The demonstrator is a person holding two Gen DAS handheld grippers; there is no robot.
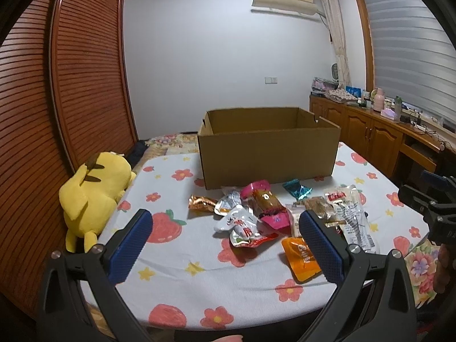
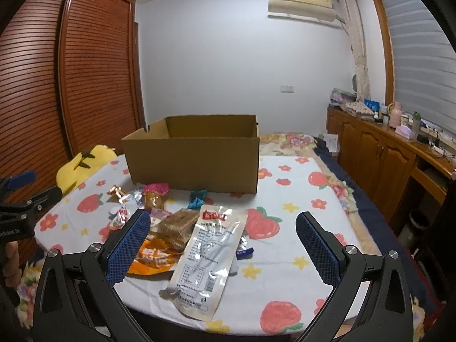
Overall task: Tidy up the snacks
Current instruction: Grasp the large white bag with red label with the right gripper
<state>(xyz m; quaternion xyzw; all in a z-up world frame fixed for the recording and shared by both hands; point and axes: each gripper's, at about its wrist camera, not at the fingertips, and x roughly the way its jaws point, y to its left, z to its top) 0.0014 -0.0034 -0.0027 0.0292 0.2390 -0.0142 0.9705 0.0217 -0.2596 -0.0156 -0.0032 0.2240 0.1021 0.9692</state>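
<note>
Snack packets lie scattered on the white cloth printed with strawberries and flowers [image 1: 176, 259], in the lower middle of both views, in front of the box. Nearest the right wrist camera is the long clear plastic packet with a red label [image 2: 208, 253], lying flat between the blue-padded fingers of the right gripper [image 2: 222, 242], whose jaws stand wide and hold nothing. Beside it, at lower left of that view, sits the orange foil pouch [image 2: 154, 259], partly under the brown biscuit pack [image 2: 178, 223]. The left gripper [image 1: 225, 242] is likewise spread wide and empty above the cloth; just past its fingers lie the white and red wrapper [image 1: 240, 226], the pink-ended brown cake packet [image 1: 266, 203], the gold foil candy [image 1: 201, 203] and the teal foil candy [image 1: 296, 188]. Behind them stands the open brown cardboard box [image 1: 268, 156]. At mid-left, the yellow plush toy [image 1: 94, 196] rests against the slatted wooden wardrobe [image 1: 85, 71].
</note>
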